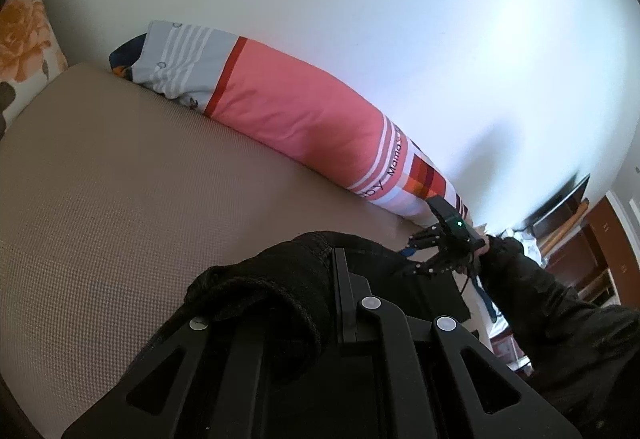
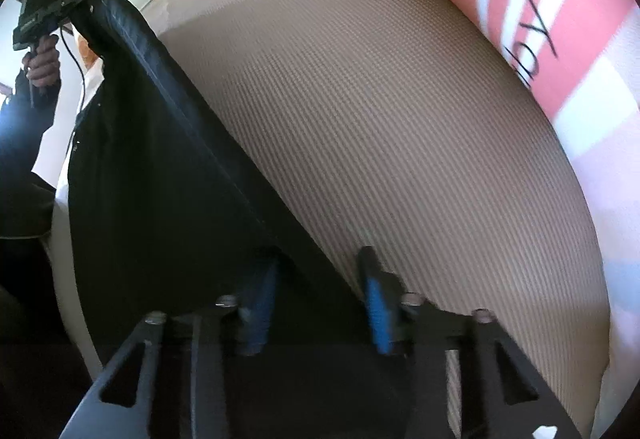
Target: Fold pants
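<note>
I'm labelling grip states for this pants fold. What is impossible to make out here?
- Left wrist view: the left gripper fingertips, buried under bunched black pants.
- Right wrist view: whether the right gripper pinches the cloth; motion blur smears its blue pads.
- Both views: the pants' full outline, cut off by the edges.

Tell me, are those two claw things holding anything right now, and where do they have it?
The left gripper is shut on the black pants, pinching a bunched edge. The right gripper has its fingers open around the pants' straight edge, not clamped.
</note>
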Tool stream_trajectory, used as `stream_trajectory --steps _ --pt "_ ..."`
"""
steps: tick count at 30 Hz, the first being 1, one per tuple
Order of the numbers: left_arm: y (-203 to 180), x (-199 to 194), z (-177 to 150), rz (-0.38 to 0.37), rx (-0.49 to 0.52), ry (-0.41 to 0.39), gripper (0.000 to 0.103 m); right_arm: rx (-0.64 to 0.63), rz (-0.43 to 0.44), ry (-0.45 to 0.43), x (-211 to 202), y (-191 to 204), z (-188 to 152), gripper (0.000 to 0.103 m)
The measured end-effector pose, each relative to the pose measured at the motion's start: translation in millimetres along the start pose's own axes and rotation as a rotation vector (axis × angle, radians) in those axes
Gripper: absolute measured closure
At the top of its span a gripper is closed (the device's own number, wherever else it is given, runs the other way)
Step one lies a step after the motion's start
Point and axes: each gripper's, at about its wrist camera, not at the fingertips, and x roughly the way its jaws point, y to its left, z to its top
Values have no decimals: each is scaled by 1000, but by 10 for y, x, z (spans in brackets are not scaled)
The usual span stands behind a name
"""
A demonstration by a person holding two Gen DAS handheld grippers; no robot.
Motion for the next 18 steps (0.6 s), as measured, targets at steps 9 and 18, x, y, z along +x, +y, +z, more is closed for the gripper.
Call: stream_trajectory --steps 9,18 --pt "25 29 45 53 3 11 95 50 -339 -146 -252 563 -232 95" --pt "-100 -349 -183 42 30 21 94 155 -585 -324 -800 1631 -843 96"
